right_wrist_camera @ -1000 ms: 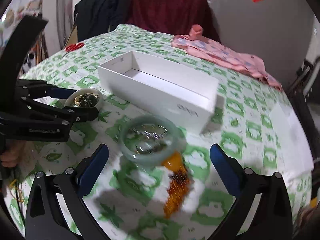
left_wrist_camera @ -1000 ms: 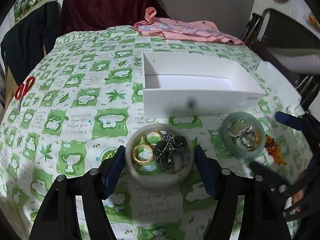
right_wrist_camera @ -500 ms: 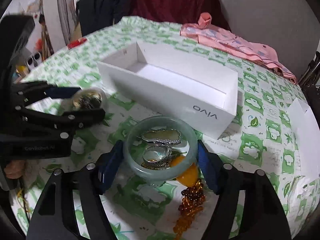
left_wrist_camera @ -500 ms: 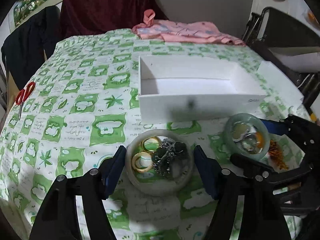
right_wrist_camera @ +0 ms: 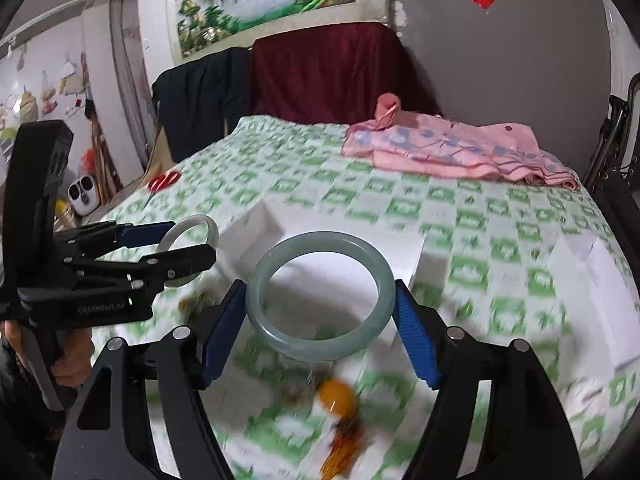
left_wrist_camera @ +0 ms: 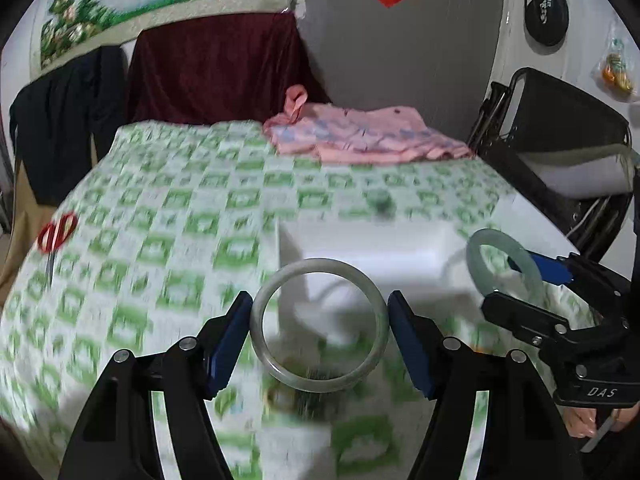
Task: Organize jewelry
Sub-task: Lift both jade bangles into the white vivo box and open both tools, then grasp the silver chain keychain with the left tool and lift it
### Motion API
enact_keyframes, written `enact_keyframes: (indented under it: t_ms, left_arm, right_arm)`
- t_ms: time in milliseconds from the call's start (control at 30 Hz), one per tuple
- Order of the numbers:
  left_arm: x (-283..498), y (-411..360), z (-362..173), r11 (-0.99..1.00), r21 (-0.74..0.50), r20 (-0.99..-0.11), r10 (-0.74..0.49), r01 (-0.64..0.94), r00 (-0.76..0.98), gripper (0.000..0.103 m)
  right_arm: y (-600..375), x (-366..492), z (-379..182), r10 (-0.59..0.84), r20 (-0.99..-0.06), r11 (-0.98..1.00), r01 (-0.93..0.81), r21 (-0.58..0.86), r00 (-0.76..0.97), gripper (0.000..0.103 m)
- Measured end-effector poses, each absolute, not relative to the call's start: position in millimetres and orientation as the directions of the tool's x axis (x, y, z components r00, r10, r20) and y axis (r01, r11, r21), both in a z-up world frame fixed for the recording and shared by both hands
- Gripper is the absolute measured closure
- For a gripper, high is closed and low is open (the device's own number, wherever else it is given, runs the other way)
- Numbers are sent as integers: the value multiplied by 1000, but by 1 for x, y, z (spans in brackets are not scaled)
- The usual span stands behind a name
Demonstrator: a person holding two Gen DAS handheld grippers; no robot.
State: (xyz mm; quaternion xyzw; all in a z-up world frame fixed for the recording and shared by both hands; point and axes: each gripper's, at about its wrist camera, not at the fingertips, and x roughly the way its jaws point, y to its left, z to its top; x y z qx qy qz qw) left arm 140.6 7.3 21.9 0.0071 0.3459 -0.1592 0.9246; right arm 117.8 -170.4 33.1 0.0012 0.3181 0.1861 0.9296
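Note:
My left gripper (left_wrist_camera: 319,324) is shut on a pale grey-green jade bangle (left_wrist_camera: 376,312) and holds it in the air above blurred rings and chains (left_wrist_camera: 298,396) on the cloth. My right gripper (right_wrist_camera: 319,320) is shut on a thicker blue-green jade bangle (right_wrist_camera: 260,316), lifted above an amber bead string (right_wrist_camera: 340,420). Each gripper shows in the other's view, the right one in the left wrist view (left_wrist_camera: 520,276) and the left one in the right wrist view (right_wrist_camera: 176,248). The open white box (left_wrist_camera: 360,248) stands just beyond both bangles.
The table has a green-and-white patterned cloth (left_wrist_camera: 180,220). Red scissors (left_wrist_camera: 56,232) lie at its left edge. A pink cloth (left_wrist_camera: 360,136) lies at the far end. A white box lid (right_wrist_camera: 592,276) lies at the right. A black chair (left_wrist_camera: 560,140) stands beside the table.
Both grippers have closed on their bangles and lifted them off the cloth. The small jewelry that lay inside each bangle stays on the table. Both views now tilt upward.

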Motion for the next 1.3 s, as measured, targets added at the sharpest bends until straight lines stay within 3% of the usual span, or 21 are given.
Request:
enact_keyframes:
  t_ms: [233,300,400,633,833,1000,1300]
  left_arm:
    - [197,-7,-4,956,-163,-720,-284,244,633,36]
    - [197,-8,-8,955,-156,-718,-284,251,635,31]
    - [195,-5,-10,952,-165,-709,-296,257,640,23]
    - [190,9,-4,953,-191,-691,-302,237,657,22]
    - [170,23,-3,967,-153,-687,-253,205,681,22]
    - [139,37,-12,968,-138,-708,-245,211,662,21]
    - [102,16,-24,948,4,-707,-221,317,672,22]
  right_arm:
    - [-170,170,10,306,-654,948,-285,142,691,34]
    - [-171,174,1,312,-664,946,-285,154,680,33]
    - [-177,173,4,353,-627,934,-297,197,695,22]
    - [-187,166,13,356,-590,934,-286,213,724,22]
    - [-208,149,27,344,-562,936,-231,264,752,21]
    - [-223,109,28,334,-537,936,-205,288,775,13]
    - [-218,89,-5,351,-603,934,-221,281,716,13]
